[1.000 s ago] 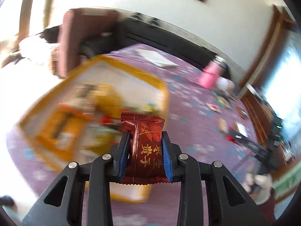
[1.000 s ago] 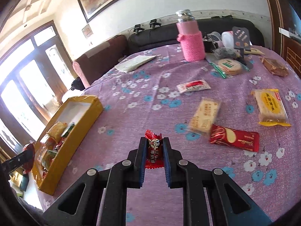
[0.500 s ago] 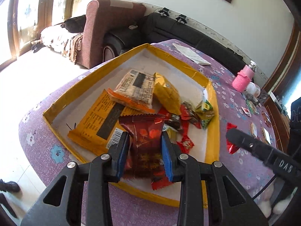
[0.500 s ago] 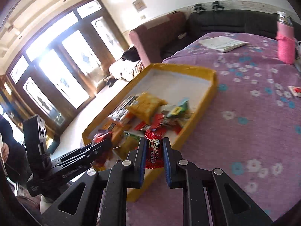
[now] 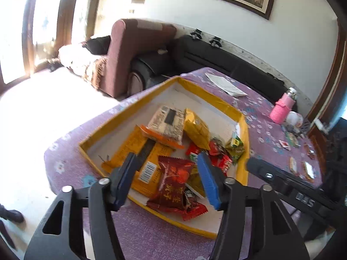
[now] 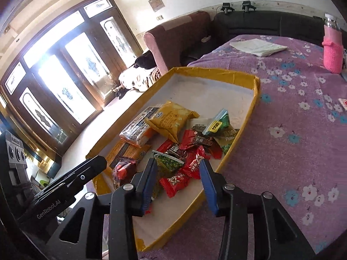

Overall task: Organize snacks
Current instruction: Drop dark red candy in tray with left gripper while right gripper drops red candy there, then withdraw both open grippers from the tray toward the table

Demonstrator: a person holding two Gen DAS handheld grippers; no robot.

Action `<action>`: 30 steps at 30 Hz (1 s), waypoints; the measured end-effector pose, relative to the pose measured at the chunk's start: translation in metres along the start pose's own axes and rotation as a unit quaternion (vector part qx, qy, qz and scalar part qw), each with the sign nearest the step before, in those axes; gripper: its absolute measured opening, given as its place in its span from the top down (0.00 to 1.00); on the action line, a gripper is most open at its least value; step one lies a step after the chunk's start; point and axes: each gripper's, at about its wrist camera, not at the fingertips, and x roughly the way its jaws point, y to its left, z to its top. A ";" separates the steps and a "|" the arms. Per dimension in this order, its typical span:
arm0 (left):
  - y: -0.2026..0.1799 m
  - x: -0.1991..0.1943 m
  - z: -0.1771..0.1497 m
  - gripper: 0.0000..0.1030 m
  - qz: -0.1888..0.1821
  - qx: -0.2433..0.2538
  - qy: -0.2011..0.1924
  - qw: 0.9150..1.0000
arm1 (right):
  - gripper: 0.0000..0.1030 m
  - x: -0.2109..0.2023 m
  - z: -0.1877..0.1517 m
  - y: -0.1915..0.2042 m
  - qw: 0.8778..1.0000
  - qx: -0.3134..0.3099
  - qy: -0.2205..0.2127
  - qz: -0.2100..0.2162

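While both grippers' jaws are opening, empty, one yellow tray (image 6: 257, 91) holds snacks.

I am holding my left gripper (image 5: 166, 179) tilted downward with its jaws opening, the blue pads (image 5: 207, 178) standing clear of the packet lying between them. My right gripper (image 6: 177, 183) is angling down in the same way just beside it, its jaws also opening and its pads (image 6: 207, 184) pressing on nothing. In each wrist view the other gripper's black body is reaching in from the side.
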 end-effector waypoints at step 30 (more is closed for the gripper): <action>-0.060 -0.028 -0.015 0.23 0.049 0.087 -0.013 0.995 | 0.39 -0.070 -0.042 -0.012 0.996 -0.025 -0.066 -0.055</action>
